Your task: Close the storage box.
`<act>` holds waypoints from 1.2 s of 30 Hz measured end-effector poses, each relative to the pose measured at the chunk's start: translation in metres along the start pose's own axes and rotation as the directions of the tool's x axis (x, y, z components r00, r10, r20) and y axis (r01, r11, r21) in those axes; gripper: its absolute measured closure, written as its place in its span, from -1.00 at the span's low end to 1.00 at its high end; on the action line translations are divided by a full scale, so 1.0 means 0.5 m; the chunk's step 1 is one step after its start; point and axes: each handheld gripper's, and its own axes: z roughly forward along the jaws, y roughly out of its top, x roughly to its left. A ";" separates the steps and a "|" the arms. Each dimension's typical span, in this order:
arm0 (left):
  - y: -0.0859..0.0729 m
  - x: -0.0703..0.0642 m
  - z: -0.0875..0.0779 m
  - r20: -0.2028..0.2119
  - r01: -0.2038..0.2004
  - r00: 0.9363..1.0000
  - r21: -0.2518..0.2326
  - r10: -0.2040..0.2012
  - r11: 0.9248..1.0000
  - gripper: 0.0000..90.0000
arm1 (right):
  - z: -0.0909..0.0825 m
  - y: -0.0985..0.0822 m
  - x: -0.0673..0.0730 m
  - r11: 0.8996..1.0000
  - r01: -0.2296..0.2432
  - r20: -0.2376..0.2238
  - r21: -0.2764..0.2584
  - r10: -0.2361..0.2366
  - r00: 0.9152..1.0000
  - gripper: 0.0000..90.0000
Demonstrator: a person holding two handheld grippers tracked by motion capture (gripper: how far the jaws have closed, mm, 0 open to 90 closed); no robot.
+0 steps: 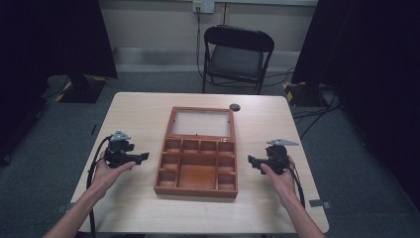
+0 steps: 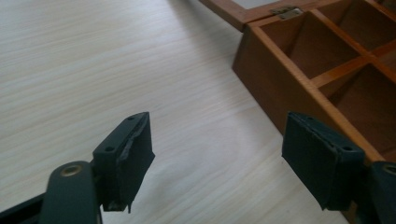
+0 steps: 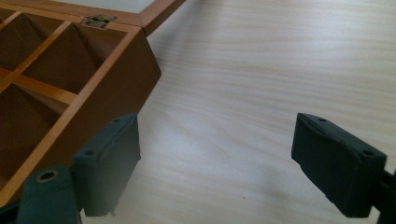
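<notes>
Wooden box point(image 1: 197, 163) mid-tabletop point(image 1: 133, 208), lid point(image 1: 200, 122) laid flat behind. Left tool point(image 1: 142, 157) and right tool point(image 1: 252, 161) flank it, jaws spread, empty. Risk: lifting the lid one-sided could twist its hinge point(image 2: 286, 11).

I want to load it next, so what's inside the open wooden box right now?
The wooden box lies open, and its compartments look empty in all views: bare wood dividers and floors. Some corners are shadowed, so a tiny item there can't be ruled out.

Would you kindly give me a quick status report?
Left gripper open, right gripper open, both empty. Wooden box between them, lid open. Small dark disc far side.
</notes>
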 end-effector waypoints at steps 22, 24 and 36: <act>0.112 -0.005 0.054 0.045 0.028 0.999 -0.081 -0.025 0.996 -0.43 | 0.062 0.109 0.061 0.999 0.003 -0.121 -0.046 -0.008 0.993 -0.66; 0.131 -0.003 0.061 0.038 0.028 0.999 -0.083 -0.025 0.996 -0.44 | 0.074 0.124 0.065 0.999 0.006 -0.121 -0.034 -0.010 0.993 -0.66; 0.165 0.003 0.120 0.073 0.079 0.994 -0.053 -0.075 0.995 -0.48 | 0.147 0.172 0.067 1.000 0.014 -0.135 -0.007 -0.015 0.991 -0.65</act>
